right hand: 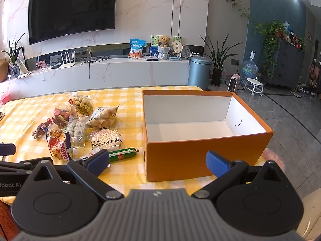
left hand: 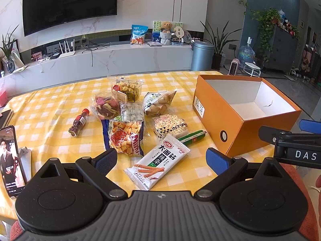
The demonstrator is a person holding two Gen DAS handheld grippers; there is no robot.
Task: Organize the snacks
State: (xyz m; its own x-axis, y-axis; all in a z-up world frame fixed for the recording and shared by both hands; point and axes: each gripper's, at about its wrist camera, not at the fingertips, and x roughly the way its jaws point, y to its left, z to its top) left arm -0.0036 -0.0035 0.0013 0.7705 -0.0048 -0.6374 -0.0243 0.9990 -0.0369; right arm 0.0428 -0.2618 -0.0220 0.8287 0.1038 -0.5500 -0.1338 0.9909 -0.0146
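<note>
On the yellow checked table the snacks sit bunched left of the orange box, which stands open with only white walls showing. Left gripper hangs wide above the white spicy-strip packet, holding nothing. Right gripper is spread wide too, its left finger covering that packet's end. Green sausage lies just beside the box. At far left, a phone is cut off by the frame.
</note>
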